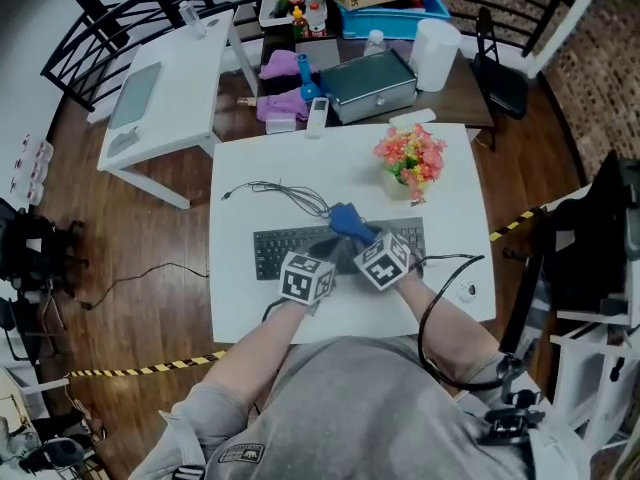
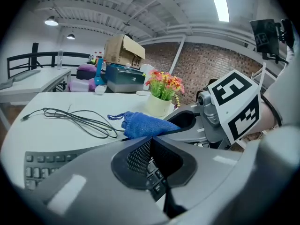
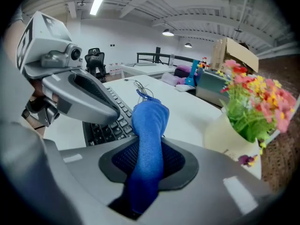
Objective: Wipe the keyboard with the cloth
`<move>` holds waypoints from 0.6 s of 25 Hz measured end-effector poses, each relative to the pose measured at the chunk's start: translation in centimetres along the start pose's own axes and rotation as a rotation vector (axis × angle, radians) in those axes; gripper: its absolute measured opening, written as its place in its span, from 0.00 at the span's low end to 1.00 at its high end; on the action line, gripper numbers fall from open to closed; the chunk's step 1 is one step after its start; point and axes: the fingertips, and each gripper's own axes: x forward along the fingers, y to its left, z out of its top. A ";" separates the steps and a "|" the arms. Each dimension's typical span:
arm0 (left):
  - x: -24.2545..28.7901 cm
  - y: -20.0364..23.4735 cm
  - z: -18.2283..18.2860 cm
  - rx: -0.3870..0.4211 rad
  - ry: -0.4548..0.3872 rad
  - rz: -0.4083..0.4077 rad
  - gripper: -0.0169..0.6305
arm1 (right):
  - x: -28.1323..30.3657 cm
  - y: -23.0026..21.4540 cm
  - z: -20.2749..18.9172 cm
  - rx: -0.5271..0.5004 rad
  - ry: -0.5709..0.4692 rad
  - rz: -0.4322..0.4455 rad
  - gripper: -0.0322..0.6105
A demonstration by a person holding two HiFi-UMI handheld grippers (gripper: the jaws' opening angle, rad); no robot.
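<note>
In the right tongs (image 3: 148,142): the cloth (image 3: 149,118), over the keyboard (image 1: 272,249).
The right tongs are clenched on the blue cloth, which juts out past their tips above the keys. The left tongs (image 2: 150,141), just beside the right, are closed on nothing, also over the keyboard. Beyond both tongs, a black cable (image 1: 283,194) and flowers (image 1: 411,157) sit on the white worktop (image 1: 350,163).

the cloth (image 3: 149,125) is blue, the keyboard (image 1: 285,248) dark grey, the table (image 1: 260,158) white.
</note>
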 end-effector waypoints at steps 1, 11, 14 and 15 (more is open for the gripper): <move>0.6 -0.7 0.0 0.002 0.001 -0.008 0.01 | -0.5 -0.9 -0.8 0.011 0.003 -0.013 0.23; 4.7 -5.9 0.5 0.028 0.020 -0.065 0.01 | -5.0 -8.5 -7.8 0.110 0.035 -0.127 0.23; 5.4 -6.7 0.7 0.030 0.018 -0.075 0.01 | -5.8 -10.1 -9.2 0.132 0.042 -0.152 0.23; 5.5 -6.9 0.8 0.030 0.019 -0.077 0.01 | -5.9 -10.4 -9.4 0.136 0.043 -0.156 0.23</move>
